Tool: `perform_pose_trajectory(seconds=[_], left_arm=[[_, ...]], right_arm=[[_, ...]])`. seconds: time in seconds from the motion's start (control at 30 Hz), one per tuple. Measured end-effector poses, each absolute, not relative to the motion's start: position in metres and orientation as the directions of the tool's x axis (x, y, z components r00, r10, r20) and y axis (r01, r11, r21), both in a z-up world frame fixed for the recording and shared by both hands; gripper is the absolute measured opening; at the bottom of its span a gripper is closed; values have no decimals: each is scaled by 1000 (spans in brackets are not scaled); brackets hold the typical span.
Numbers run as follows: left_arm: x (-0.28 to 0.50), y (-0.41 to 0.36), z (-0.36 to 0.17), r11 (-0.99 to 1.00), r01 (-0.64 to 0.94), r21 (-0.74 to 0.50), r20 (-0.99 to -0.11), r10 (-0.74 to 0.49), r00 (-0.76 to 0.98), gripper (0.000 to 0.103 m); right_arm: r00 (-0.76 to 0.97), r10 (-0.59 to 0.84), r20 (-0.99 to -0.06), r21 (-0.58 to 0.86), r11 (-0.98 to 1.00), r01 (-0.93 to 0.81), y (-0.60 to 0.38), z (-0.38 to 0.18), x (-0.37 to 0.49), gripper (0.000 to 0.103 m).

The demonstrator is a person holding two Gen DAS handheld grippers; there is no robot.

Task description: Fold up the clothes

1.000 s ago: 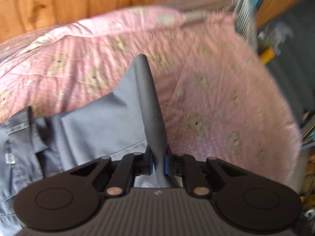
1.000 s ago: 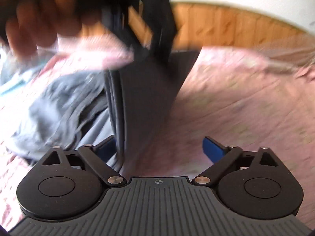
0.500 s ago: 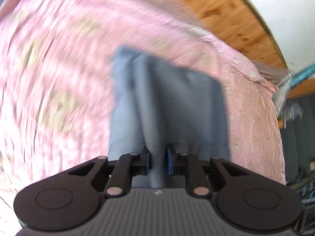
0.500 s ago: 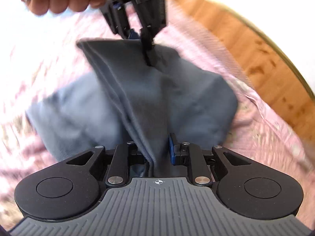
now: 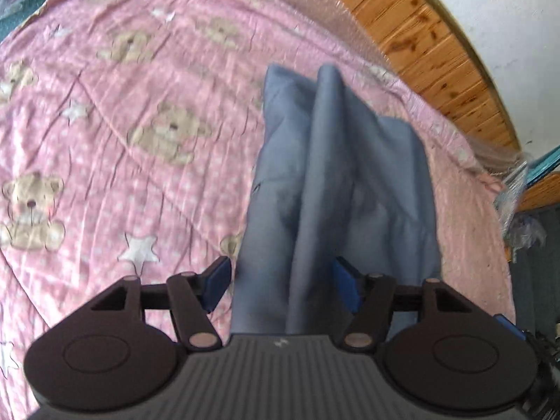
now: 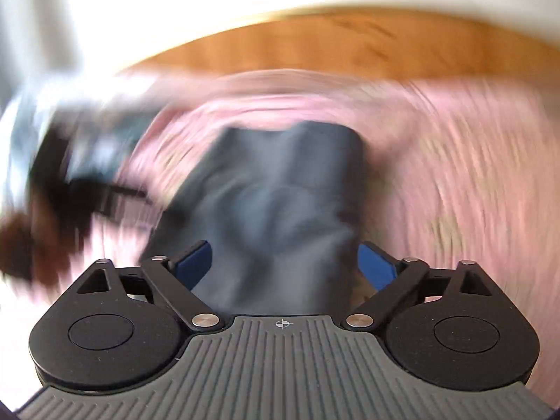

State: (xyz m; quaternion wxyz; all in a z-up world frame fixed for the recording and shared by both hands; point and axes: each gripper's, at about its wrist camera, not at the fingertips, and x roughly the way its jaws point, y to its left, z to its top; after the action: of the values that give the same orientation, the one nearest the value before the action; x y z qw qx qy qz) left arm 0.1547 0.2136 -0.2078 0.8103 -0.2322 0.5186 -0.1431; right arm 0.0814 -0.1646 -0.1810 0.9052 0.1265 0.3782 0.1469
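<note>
Grey-blue cotton garment (image 5: 336, 189) now released onto pink teddy-print bedspread (image 5: 122, 140). Left tongs (image 5: 281, 281), right tongs (image 6: 285, 262), pinching cloth half-second ago, both gape wide. Fold laid; smoothing likely next.

Left gripper (image 5: 281, 285) has its jaws spread wide — blue pads (image 5: 217, 281) well apart. Right gripper (image 6: 285, 267) likewise gapes open.

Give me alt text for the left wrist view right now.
The left gripper is open, its blue pads either side of a rumpled blue-grey garment lying on a pink teddy-bear bedspread. A wooden headboard and white wall run behind.
</note>
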Motion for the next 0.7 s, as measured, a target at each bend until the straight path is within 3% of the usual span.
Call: perform_pose_trajectory(seconds=[0.07,0.1,0.17,0.23,0.3,0.33,0.47,0.57,0.63,0.7], left_arm=[[153,211,-217,846,-24,-532,-780,-479,401,65],[152,210,-221,844,-31,-536,-783,-483,392,65],[152,206,-225,851,-36,-524,-794,-473,382,48],[150,205,-220,838,-55,-543,-785,-484,386,22],[144,204,-211,816,-77,-573,-767,-501,401,13],[137,201,-201,803,-86,-590,-752,-508,420,10],[93,147,-165,731,-157,-664,-705,-542,456,9],[66,74,-174,716,-150,-682,-704,-587,400,19],[52,31,-182,731,-132,-670,-723,-601,340,18],[43,24,-187,752,-68,-656,-735,-615,285,14]], right_arm=[[591,419,-689,494,869,-41,-191,-214,108,80],[539,494,-682,580,814,-13,-198,-230,118,59],[497,551,-670,621,783,-31,-197,-240,125,54],[475,567,-673,616,785,-65,-195,-240,130,26],[452,591,-668,604,786,-135,-201,-226,141,9],[445,600,-665,582,789,-196,-204,-213,150,6],[466,542,-699,343,826,-447,-228,-144,193,5],[491,447,-748,188,852,-489,-259,-124,227,7],[513,331,-792,105,902,-419,-279,-140,240,37],[494,271,-826,138,947,-289,-302,-159,236,37]])
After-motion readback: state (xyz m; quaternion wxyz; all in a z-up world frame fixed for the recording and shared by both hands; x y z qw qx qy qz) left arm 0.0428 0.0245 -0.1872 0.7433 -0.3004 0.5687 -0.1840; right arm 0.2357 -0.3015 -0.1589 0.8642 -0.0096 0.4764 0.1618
